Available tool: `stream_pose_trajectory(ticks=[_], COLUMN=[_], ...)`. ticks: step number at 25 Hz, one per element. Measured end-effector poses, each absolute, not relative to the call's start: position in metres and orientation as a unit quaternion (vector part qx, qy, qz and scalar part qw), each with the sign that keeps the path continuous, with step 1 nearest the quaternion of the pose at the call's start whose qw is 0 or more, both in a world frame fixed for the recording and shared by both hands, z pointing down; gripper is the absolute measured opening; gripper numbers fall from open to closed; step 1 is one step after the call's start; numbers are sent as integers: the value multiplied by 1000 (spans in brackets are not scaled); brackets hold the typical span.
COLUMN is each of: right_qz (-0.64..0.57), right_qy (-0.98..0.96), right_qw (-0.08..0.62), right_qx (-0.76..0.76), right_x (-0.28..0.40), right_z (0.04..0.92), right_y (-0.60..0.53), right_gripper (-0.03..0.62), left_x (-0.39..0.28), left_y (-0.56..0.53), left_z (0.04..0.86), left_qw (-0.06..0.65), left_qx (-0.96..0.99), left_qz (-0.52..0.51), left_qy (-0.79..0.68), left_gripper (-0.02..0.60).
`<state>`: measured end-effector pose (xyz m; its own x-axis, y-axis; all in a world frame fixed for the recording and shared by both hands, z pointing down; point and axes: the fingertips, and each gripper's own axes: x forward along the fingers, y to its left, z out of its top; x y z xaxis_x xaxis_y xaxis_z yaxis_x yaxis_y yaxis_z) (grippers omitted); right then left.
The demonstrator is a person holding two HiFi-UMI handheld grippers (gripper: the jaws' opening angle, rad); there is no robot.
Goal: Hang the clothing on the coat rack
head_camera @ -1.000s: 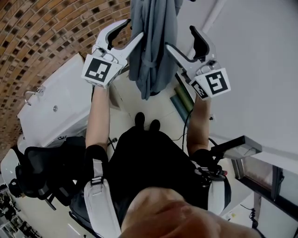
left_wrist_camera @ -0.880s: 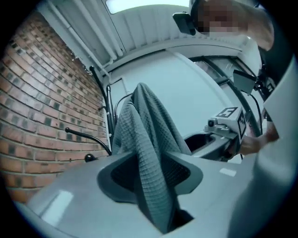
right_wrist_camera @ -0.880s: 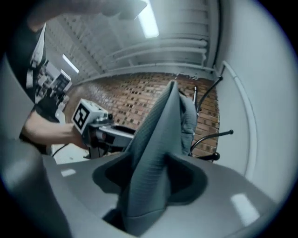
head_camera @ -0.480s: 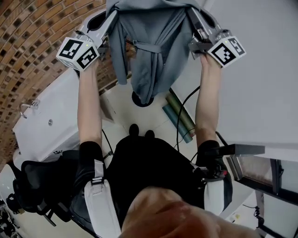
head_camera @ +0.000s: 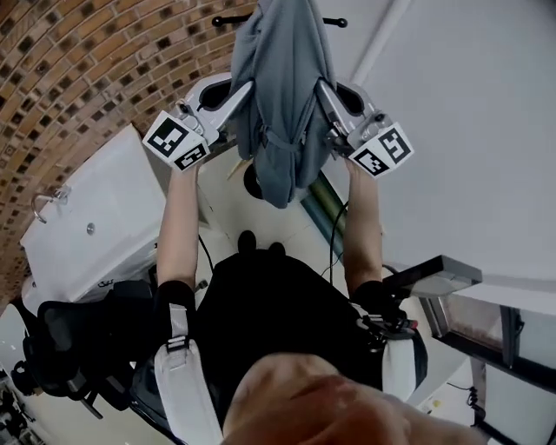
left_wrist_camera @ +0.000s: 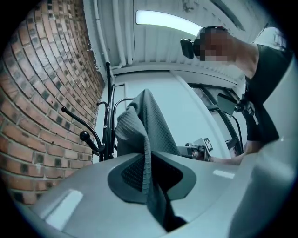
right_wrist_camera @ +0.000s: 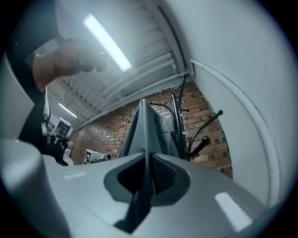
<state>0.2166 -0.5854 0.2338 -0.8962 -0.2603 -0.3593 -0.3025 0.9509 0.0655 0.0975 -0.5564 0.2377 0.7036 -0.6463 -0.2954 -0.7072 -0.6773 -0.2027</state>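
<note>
A grey waffle-weave robe (head_camera: 282, 104) hangs bunched between my two grippers, in front of the black coat rack (head_camera: 228, 19), whose hook tips show at the top. My left gripper (head_camera: 248, 91) is shut on a fold of the robe's left side and my right gripper (head_camera: 320, 87) on its right side. In the left gripper view the cloth (left_wrist_camera: 144, 125) runs up out of the shut jaws of the left gripper (left_wrist_camera: 149, 176), with the rack (left_wrist_camera: 108, 116) behind. In the right gripper view the cloth (right_wrist_camera: 146, 128) rises from the right gripper (right_wrist_camera: 150, 174) beside the rack (right_wrist_camera: 179, 121).
A curved brick wall (head_camera: 78, 78) stands at the left, with a white cabinet (head_camera: 95, 217) below it. Rolled green mats (head_camera: 326, 209) lie by the rack's round base (head_camera: 252, 182). A black office chair (head_camera: 69, 330) is at lower left, a white wall (head_camera: 469, 130) at the right.
A second ago both grippers stood open beside the hanging robe. They shut on it and spread it wide. Now they have come closer together, and the robe is bunched.
</note>
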Motion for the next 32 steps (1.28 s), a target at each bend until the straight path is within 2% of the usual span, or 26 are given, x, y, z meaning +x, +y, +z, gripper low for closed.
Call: stream_pose_trajectory(ticks=[3, 7, 12, 16, 22, 27, 32], right_qz=[92, 41, -46, -72, -74, -78, -83], right_qy=[971, 964, 949, 941, 951, 957, 955], right_qw=[169, 171, 161, 138, 104, 103, 84], right_qx=[-141, -198, -268, -299, -280, -260, -272], right_x=[221, 251, 286, 296, 261, 213, 185], right_z=[237, 277, 334, 366, 377, 366, 371], right_y=[-574, -576, -572, -549, -483, -429, -374], right_gripper=[17, 84, 84, 84, 83, 83, 83], left_x=[89, 61, 37, 40, 63, 74, 74], left_y=[-547, -525, -487, -457, -422, -383, -341], left_z=[247, 290, 364, 382, 367, 348, 345], left_qw=[163, 119, 27, 2, 18, 35, 26], left_qx=[-897, -880, -849, -847, -875, -900, -915], left_qz=[120, 124, 95, 117, 144, 164, 172], left_qy=[393, 442, 519, 519, 463, 402, 365], left_gripper=[26, 29, 29, 29, 29, 29, 29])
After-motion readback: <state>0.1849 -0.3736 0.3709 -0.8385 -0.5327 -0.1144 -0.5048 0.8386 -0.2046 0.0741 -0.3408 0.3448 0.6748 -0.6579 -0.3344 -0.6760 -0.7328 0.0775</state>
